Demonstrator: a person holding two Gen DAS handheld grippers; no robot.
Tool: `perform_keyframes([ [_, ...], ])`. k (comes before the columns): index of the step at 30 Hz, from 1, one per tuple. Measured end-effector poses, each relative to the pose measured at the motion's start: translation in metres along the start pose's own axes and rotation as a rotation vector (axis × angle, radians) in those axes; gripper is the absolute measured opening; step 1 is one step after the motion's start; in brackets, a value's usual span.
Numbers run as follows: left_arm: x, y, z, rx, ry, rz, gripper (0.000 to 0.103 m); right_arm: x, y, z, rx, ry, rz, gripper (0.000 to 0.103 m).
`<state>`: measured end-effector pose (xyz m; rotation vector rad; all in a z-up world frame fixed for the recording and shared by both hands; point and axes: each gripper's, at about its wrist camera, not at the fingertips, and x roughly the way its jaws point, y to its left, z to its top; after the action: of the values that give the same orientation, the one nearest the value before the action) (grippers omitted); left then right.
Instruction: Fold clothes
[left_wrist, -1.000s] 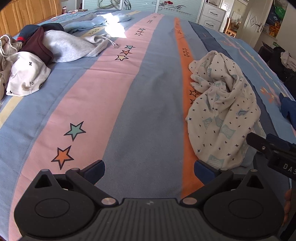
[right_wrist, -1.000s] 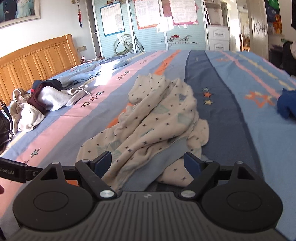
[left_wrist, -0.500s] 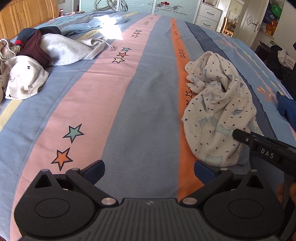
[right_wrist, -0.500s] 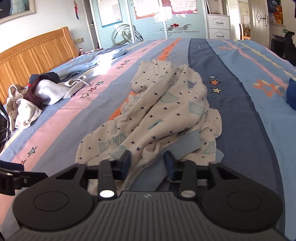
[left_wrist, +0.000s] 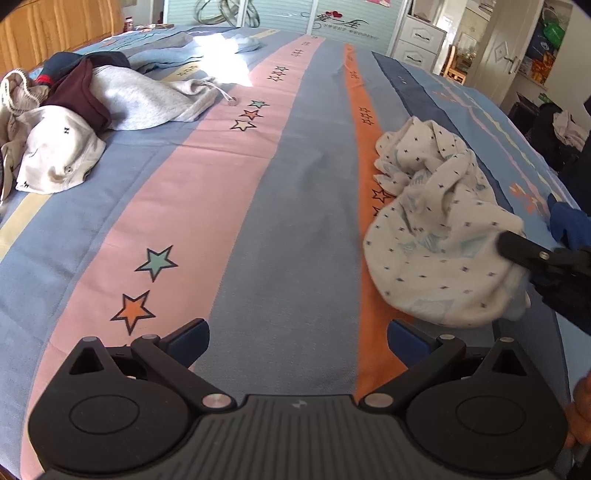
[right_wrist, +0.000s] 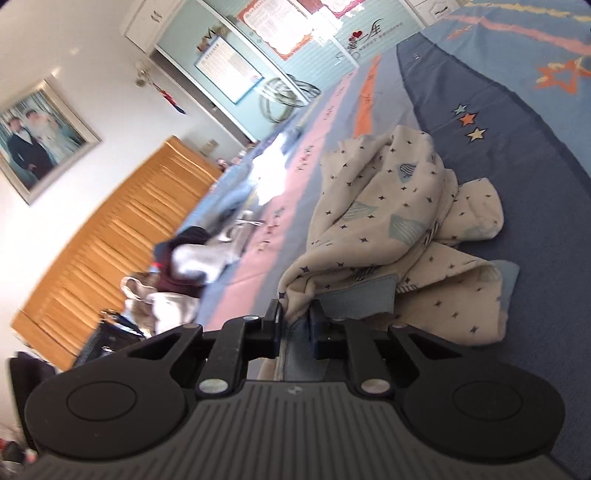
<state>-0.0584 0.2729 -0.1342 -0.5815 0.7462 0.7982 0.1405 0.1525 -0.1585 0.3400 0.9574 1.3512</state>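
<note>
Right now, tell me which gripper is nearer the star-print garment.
Right. The right gripper is shut on the star-print garment at its near edge; the left gripper is open over the bedspread, apart from it.

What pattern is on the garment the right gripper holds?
Cream garment with small dark stars and pale blue striped shapes; clearest in the right wrist view.

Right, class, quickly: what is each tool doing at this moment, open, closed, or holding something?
Left tool: open, holding nothing, above the bedspread.
Right tool: closed on the edge of the star-print garment.

Open left gripper (left_wrist: 297, 338) hovers beside crumpled garment (left_wrist: 439, 236), seemingly lifted.
</note>
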Motion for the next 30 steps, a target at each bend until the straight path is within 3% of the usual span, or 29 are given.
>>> perform_keyframes([
  [4, -0.007, -0.005, -0.003, 0.021, -0.028, -0.01, 0.102, -0.023, 0.005, 0.017, 0.074, -0.066, 0.081, 0.016],
  [12, -0.023, -0.019, -0.01, 0.083, -0.104, -0.032, 0.102, -0.056, 0.028, 0.033, 0.05, -0.152, 0.128, 0.016],
  [16, -0.036, -0.03, -0.019, 0.168, -0.178, -0.017, 0.102, -0.045, 0.041, 0.035, -0.011, -0.109, 0.056, 0.016],
  [20, -0.043, -0.033, -0.026, 0.238, -0.22, 0.028, 0.102, -0.021, 0.059, 0.037, -0.093, -0.06, 0.076, 0.016],
  [26, -0.043, -0.02, -0.025, 0.215, -0.207, 0.032, 0.102, 0.029, 0.09, 0.055, -0.207, 0.022, 0.102, 0.017],
  [29, -0.038, -0.018, -0.025, 0.21, -0.186, 0.039, 0.102, 0.064, 0.098, 0.057, -0.288, 0.121, 0.081, 0.022],
  [30, -0.037, -0.017, -0.025, 0.211, -0.18, 0.041, 0.102, 0.075, 0.099, 0.055, -0.32, 0.148, 0.066, 0.028],
])
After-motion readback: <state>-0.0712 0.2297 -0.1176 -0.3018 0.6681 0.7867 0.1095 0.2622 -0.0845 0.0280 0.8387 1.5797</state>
